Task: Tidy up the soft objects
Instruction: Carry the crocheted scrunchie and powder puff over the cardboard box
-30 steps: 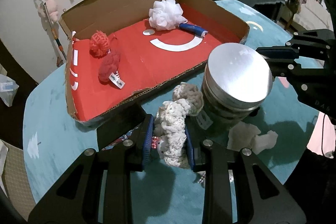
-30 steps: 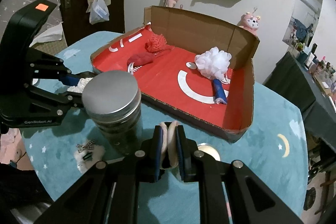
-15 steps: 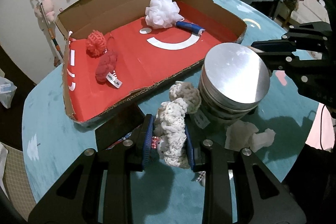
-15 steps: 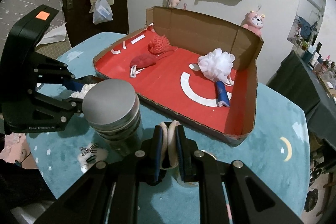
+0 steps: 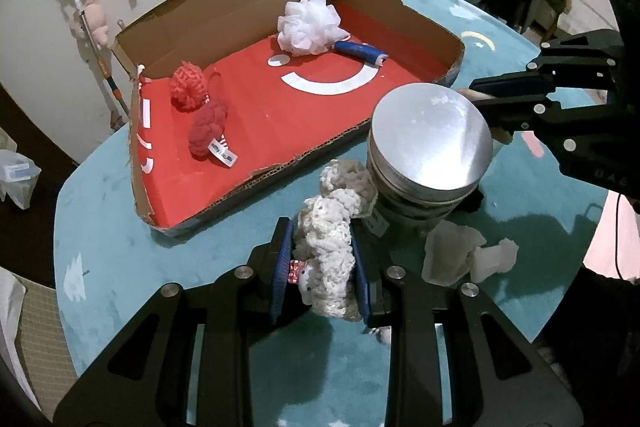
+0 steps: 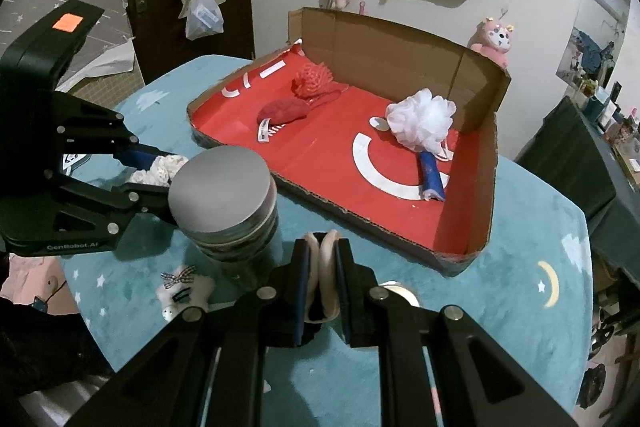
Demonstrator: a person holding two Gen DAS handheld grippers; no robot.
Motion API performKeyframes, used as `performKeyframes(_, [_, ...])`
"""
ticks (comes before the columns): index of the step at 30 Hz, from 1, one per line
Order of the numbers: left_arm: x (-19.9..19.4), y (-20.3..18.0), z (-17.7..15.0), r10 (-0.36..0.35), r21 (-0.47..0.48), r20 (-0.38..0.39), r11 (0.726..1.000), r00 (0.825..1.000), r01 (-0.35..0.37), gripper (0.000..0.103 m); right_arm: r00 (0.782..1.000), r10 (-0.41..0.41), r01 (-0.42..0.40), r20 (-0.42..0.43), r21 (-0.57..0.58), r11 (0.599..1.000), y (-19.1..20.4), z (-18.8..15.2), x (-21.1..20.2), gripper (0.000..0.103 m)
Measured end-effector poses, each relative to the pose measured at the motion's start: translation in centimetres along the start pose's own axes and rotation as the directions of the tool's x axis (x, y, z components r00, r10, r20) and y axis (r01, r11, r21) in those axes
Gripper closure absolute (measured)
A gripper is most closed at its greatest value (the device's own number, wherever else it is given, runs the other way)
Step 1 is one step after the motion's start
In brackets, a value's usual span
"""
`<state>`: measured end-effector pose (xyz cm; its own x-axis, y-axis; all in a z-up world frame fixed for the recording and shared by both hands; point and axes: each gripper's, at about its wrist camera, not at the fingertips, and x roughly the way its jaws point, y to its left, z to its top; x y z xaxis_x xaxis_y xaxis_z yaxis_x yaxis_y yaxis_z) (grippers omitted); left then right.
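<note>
On the left of the desk (image 5: 120,239), which wears a teal cloth, the left tongs (image 5: 322,275) are clenched on a cream crocheted scrunchie (image 5: 332,259); its free end curls up against the side of a jar (image 5: 428,155) with a flat metal lid. From the right wrist view the same tongs (image 6: 160,167) reach in from the left edge, the scrunchie (image 6: 162,167) pressed between their blue pads.

Toward the far edge of the desk lies a shallow cardboard box (image 5: 240,11) with a red floor. In its left corner sit a red knitted pompom (image 5: 188,89) and, touching it, a darker red scrunchie (image 5: 208,127) with a white tag. Nearer the right wall rests a white bath puff (image 5: 310,25) on a blue handle (image 5: 360,51).

The jar stands just outside the box's near wall, between the two tongs. Beside its base on the near edge lie crumpled white tissue (image 5: 464,255) and a small white plush thing with a checked bow (image 6: 180,287); what it is I cannot tell.

At the right, the right tongs (image 6: 322,279) are clamped on a flat, pale soft pad (image 6: 326,267), held edge-up above the cloth.
</note>
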<state>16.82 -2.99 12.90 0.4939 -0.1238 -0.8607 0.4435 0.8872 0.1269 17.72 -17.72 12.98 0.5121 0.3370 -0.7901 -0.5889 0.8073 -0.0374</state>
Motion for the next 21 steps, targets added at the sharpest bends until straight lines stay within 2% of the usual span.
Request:
performKeyframes(12, [1.5,1.0,1.6,0.015,-0.004,-0.035,1.000,0.999,-0.015,0.077,0.998,0.026,-0.025,-0.059,0.019,1.000,-1.8,1.7,1.7,0.088])
performKeyframes(21, [2.7,2.1,2.9,-0.001,0.011,-0.056,1.000,0.998,0.002,0.077,0.994,0.067,-0.062,-0.082,0.051,0.997,-3.5,3.3,3.3,0.088])
